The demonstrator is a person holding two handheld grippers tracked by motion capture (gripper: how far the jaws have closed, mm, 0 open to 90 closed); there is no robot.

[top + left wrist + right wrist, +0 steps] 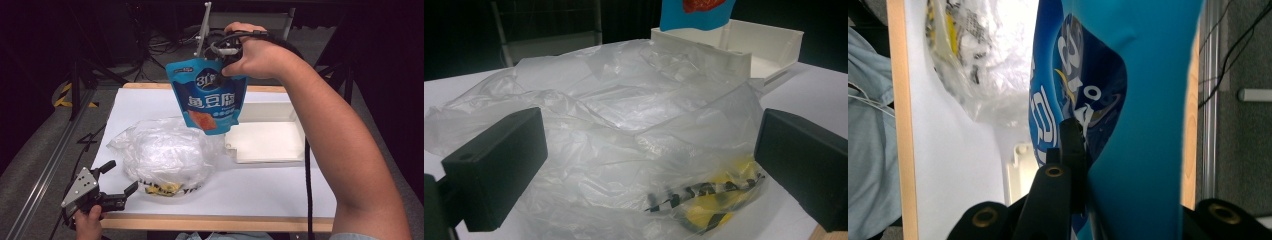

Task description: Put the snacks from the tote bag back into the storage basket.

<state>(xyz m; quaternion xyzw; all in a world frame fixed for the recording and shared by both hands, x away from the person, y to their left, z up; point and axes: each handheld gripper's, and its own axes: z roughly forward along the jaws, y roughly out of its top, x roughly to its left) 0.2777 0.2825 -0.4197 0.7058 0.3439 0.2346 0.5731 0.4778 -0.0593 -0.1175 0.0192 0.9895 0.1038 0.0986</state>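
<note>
Item one, at seven o'clock on the table's near edge: I am keeping the left gripper (pixel 117 180) low, its jaws standing wide apart with nothing between the pads. In the left gripper view they are framing the plastic bag (pixel 624 130) from either side without touching it.

Item two, centre-left, about eight o'clock from the table's middle: the clear plastic bag (pixel 162 152) is lying crumpled on the white table sheet (pixel 280 190). Yellow and black print is showing through its near lower edge.

Item three, at twelve o'clock, above the table: the blue snack pouch (pixel 210 95) is hanging upright in the air by its top edge, white lettering and an orange picture facing the high view. Its lower end is hanging over the gap between bag and tray, touching neither as far as I can tell.

Item four, right of centre at two o'clock: a shallow white tray (pixel 270 142) is sitting just beside the bag.

Item five, at one o'clock: I am holding the right gripper (pixel 222 65) aloft, its jaws clamped together on the pouch's top (pixel 1083 125).
</note>
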